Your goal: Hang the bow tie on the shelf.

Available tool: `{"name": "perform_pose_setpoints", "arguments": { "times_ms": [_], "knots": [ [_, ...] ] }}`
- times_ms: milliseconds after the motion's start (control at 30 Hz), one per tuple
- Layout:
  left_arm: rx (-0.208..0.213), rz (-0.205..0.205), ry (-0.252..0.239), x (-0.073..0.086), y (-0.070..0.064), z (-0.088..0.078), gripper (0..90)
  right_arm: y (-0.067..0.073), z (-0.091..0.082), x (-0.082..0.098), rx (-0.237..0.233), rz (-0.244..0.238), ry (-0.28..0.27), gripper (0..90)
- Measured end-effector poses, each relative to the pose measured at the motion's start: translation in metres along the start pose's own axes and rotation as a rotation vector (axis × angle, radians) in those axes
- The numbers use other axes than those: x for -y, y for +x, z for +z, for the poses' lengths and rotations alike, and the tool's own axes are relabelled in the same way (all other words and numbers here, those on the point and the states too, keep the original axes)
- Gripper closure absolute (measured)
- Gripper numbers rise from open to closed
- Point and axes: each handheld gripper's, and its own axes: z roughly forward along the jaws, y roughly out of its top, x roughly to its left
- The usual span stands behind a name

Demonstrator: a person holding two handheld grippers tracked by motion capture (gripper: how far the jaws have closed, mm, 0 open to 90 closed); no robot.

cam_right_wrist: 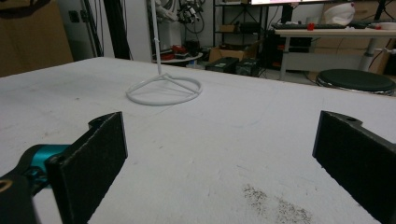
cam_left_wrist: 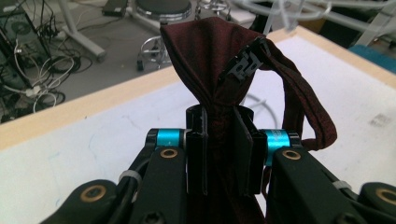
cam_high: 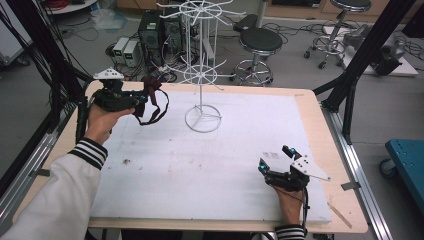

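Observation:
A dark red bow tie (cam_high: 152, 100) with a strap loop hangs from my left gripper (cam_high: 142, 98), held above the table's far left. In the left gripper view the jaws are shut on the bow tie (cam_left_wrist: 205, 56) at its knot, and its black clasp (cam_left_wrist: 243, 63) shows beside the strap. A white wire display stand (cam_high: 201, 75) rises from a ring base at the table's far middle, to the right of the tie. My right gripper (cam_high: 276, 159) rests low near the front right, open, with nothing between its pads (cam_right_wrist: 100, 158). The stand's ring base (cam_right_wrist: 163, 91) lies ahead of it.
A white foam sheet (cam_high: 210, 160) covers the wooden table (cam_high: 325, 130). Small dark specks (cam_right_wrist: 275, 205) mark the sheet near my right gripper. Black stools (cam_high: 260, 42), computer boxes and cables stand on the floor beyond the far edge. A black frame post (cam_high: 360, 60) rises at right.

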Motion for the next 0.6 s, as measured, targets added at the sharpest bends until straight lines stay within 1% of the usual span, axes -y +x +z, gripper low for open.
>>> {"name": "perform_pose_setpoints", "arguments": {
  "times_ms": [133, 200, 233, 467, 600],
  "knots": [
    [0.010, 0.011, -0.007, -0.009, -0.005, -0.001, 76.3, 0.000, 0.000, 0.000, -0.001, -0.001, -0.001, 2.4],
    [0.003, 0.027, -0.005, -0.012, -0.008, -0.001, 76.3, 0.000, 0.000, 0.000, -0.001, 0.001, 0.000, 2.4],
    [0.007, 0.024, -0.006, -0.014, -0.008, -0.001, 76.3, 0.000, 0.000, 0.000, 0.001, -0.003, -0.003, 2.4],
    [0.006, 0.038, -0.018, -0.027, -0.013, -0.001, 76.3, -0.001, 0.000, 0.000, 0.002, -0.002, -0.005, 2.4],
    [0.007, 0.045, -0.021, -0.033, -0.016, 0.003, 76.3, -0.001, 0.000, 0.000, 0.002, -0.006, -0.005, 2.4]
  ]
}}
